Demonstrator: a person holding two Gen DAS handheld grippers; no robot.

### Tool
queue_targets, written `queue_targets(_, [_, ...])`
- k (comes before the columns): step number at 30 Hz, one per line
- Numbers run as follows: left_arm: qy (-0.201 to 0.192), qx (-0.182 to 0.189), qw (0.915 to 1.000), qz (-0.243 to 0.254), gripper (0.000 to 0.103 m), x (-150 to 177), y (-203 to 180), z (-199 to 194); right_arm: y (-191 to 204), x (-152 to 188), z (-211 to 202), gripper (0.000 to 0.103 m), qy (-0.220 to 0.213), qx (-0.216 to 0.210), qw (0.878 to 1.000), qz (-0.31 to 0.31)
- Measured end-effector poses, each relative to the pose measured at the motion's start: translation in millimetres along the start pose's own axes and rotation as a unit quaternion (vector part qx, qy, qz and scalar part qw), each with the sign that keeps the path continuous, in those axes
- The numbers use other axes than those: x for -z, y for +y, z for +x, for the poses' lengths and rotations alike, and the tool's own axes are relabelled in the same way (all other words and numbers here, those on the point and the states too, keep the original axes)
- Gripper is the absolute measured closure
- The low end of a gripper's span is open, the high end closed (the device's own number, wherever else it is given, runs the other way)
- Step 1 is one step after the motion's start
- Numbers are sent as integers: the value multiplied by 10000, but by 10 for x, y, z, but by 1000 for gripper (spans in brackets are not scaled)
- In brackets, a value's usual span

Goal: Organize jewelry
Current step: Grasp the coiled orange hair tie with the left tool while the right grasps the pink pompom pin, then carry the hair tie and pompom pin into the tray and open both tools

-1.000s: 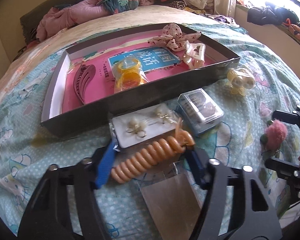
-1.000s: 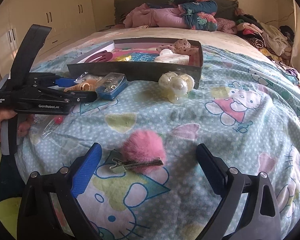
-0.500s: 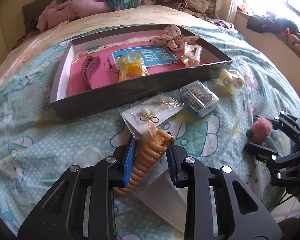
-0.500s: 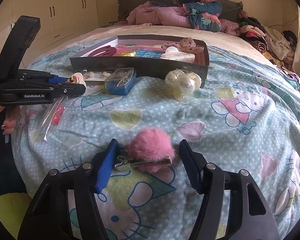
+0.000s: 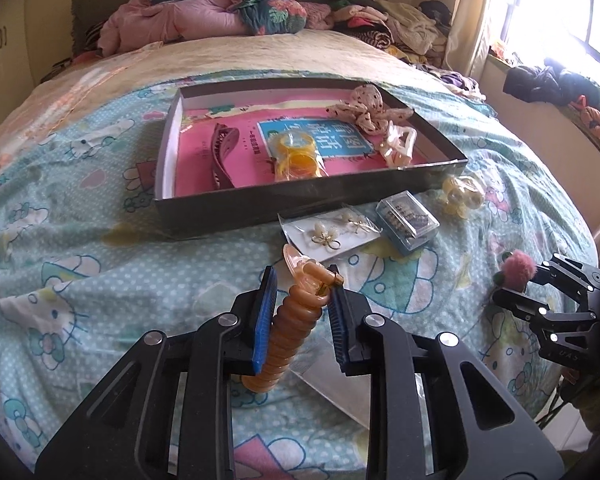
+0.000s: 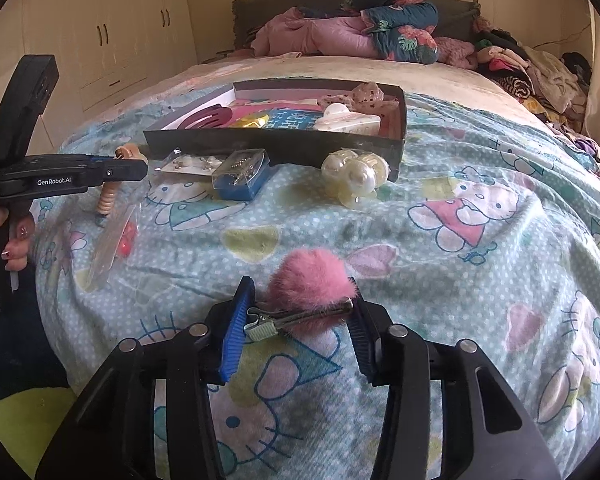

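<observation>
Orange coiled hair tie (image 5: 290, 330) clamped upright in left gripper (image 5: 300, 316) jaws, above bedspread (image 5: 100, 248), just short of tray (image 5: 260, 204). Pink pompom clip (image 6: 308, 280) pinched, seemingly by its metal clasp, in right gripper (image 6: 296, 320) jaws, low over bedspread.

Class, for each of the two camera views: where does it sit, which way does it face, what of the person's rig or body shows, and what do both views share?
Left wrist: sits on the left gripper, facing up the bed toward the dark shallow tray; its fingers grip an orange coiled hair tie; the right gripper shows at right.
Right wrist: sits on the right gripper, also facing up the bed; its fingers close on a pink pompom hair clip; the left gripper and hand show at left.
Shared: tray, clear blue-based box, pearl clip.
</observation>
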State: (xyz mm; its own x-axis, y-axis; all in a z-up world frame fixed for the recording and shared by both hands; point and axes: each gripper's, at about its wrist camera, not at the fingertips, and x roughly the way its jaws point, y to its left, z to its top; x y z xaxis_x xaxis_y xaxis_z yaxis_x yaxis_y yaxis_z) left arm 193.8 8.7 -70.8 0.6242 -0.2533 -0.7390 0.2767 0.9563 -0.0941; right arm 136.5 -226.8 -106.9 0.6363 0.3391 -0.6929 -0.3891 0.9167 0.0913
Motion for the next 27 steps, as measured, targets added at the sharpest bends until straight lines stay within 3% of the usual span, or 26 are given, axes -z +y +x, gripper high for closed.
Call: queue_targets(27, [-520,-137,9981,-306,85,40,238,-511,489,-485,-74,60,-192,-417,9983,-363])
